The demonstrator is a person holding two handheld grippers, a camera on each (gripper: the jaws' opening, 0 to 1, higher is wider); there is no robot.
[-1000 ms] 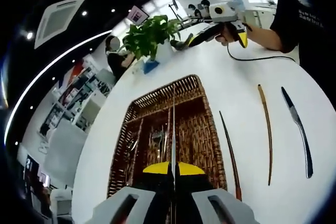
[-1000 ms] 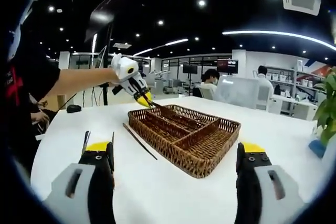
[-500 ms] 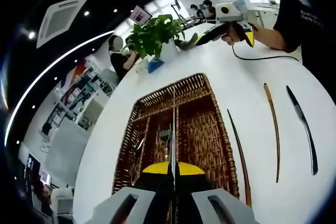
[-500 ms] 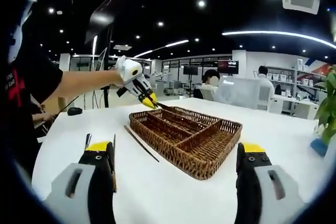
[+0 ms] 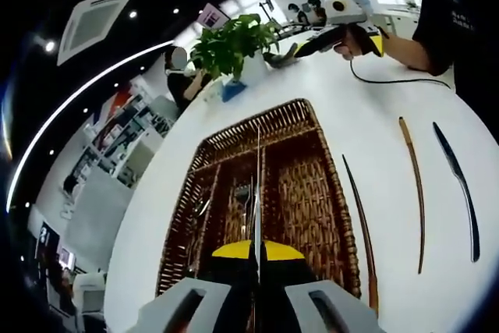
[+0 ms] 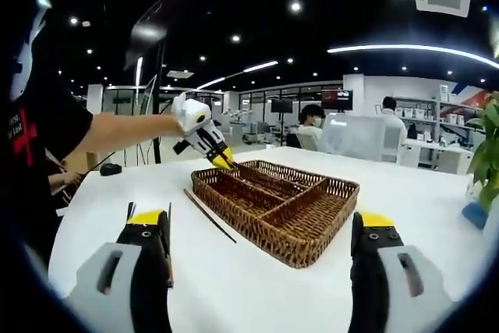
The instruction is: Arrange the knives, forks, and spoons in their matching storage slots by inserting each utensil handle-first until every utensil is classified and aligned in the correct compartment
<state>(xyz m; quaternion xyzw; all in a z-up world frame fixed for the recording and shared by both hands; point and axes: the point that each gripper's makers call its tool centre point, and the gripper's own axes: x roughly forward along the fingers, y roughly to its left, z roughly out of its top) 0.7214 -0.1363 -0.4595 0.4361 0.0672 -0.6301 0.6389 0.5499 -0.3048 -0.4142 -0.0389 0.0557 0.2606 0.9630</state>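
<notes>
Your left gripper (image 5: 258, 255) pinches a thin utensil (image 5: 257, 193) between closed jaws, pointing over the wicker tray (image 5: 312, 208); your right gripper (image 6: 261, 251) gapes wide beside that tray.

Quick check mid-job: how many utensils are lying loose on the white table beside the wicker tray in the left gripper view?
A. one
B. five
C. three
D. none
C: three long utensils lie on the table right of the wicker tray: a thin dark one, a brownish one and a dark knife.
</notes>
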